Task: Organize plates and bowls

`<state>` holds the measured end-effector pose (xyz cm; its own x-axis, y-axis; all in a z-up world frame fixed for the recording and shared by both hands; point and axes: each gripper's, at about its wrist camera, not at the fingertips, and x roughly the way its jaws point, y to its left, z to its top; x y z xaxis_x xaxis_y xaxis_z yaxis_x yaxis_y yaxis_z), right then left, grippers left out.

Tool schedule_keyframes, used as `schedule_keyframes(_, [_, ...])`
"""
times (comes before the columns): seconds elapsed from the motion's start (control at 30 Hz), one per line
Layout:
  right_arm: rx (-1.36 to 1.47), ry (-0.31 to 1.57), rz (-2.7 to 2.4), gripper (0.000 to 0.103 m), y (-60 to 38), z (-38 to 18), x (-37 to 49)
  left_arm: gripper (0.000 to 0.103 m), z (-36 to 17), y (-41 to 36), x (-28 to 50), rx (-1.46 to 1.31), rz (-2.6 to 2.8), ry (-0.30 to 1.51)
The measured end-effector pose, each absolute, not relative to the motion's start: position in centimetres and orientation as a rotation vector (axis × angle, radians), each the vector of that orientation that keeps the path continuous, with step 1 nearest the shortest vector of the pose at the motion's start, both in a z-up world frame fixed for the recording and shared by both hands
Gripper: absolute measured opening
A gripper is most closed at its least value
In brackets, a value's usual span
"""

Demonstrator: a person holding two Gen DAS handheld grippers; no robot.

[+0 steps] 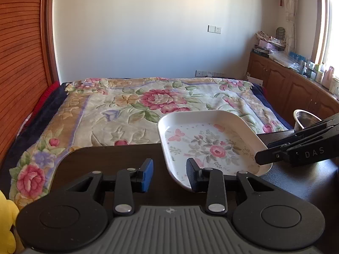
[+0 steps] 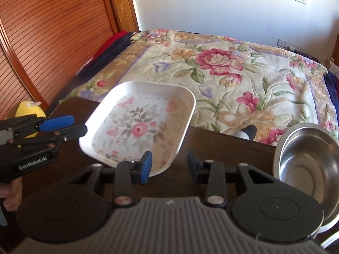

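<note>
A white square plate [image 1: 211,144] with a pink flower print lies on the dark table [image 1: 118,158]; it also shows in the right wrist view [image 2: 139,127]. My left gripper [image 1: 169,173] is open, its right finger at the plate's near-left edge. My right gripper [image 2: 169,165] is open, its left blue pad at the plate's near-right edge. A steel bowl [image 2: 307,165] stands on the table right of the right gripper, and shows in the left wrist view [image 1: 305,119]. Each gripper appears in the other's view, at the plate's side.
A bed with a floral blanket [image 1: 148,103] lies just beyond the table's far edge. A wooden slatted wardrobe [image 2: 53,31] stands to the left. A yellow soft toy [image 2: 29,114] sits at the table's left. Wooden cabinets [image 1: 286,84] with clutter line the right wall.
</note>
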<state>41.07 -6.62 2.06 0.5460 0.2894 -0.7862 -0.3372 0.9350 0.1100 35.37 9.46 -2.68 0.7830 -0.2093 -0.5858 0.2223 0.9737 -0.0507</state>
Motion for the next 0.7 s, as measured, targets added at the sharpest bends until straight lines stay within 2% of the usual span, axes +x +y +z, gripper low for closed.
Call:
schedule_keyframes(0.3, [-0.043,0.955,0.369,0.036,-6.7,1.4,42.1,0.036,-3.4,9.3,36.3,0.012,-0.239,0.652])
schedule_keyframes(0.5, [-0.028,0.957,0.376,0.028,-6.9,1.2,42.4,0.024,-3.7,9.1,36.5,0.018,-0.242,0.666])
schedule_keyframes(0.7, [-0.032,0.951,0.388,0.02,-6.7,1.1,42.2,0.019,-3.8,9.1,36.6,0.017,-0.256,0.669])
